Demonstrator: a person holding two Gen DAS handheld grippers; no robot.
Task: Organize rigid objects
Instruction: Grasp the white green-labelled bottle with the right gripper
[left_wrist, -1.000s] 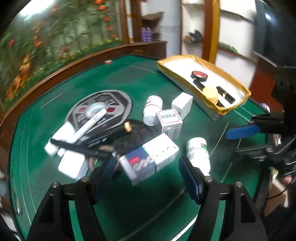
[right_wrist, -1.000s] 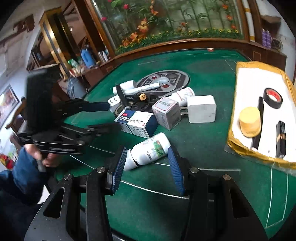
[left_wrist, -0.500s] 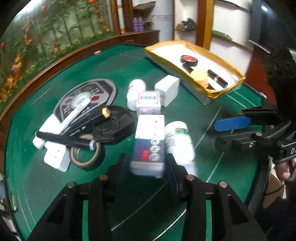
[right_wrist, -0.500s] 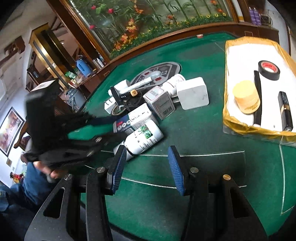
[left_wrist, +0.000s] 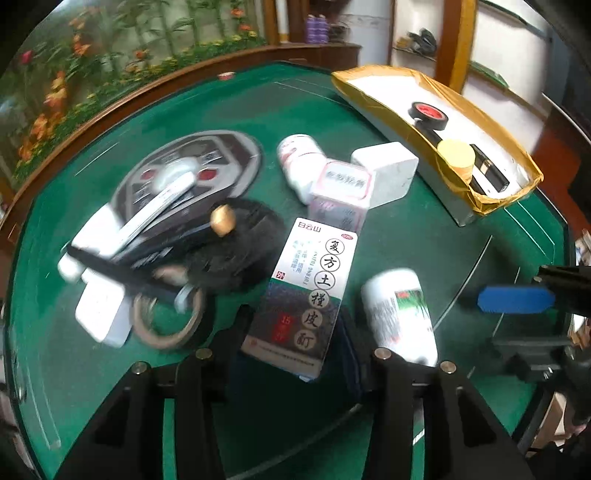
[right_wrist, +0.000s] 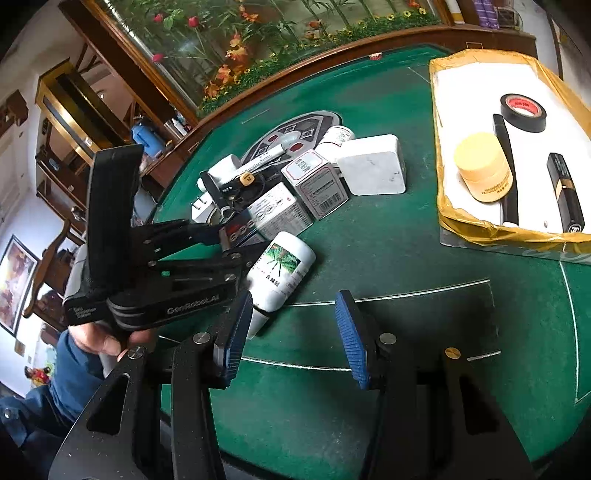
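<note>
1. Left wrist view: the left gripper (left_wrist: 295, 332) is clamped on the medicine box (left_wrist: 308, 291), held by its near end just above the green table (left_wrist: 424, 229). With most of the box overhanging, it could pivot and slip, I'd judge.
2. Right wrist view: the right gripper (right_wrist: 295, 339) hangs apart and empty beside the white bottle (right_wrist: 277, 273), which lies touching the left gripper; lifting could set it rolling. The gold-rimmed tray (right_wrist: 480, 225) sits well apart.

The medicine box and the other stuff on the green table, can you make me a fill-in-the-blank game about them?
1. The left gripper holds the medicine box between its ____.
2. The right gripper is open and holds ____.
3. The white bottle lies on its ____ on the green table.
4. The black tape roll sits inside the ____ tray.

Missing words: fingers; nothing; side; gold
</note>
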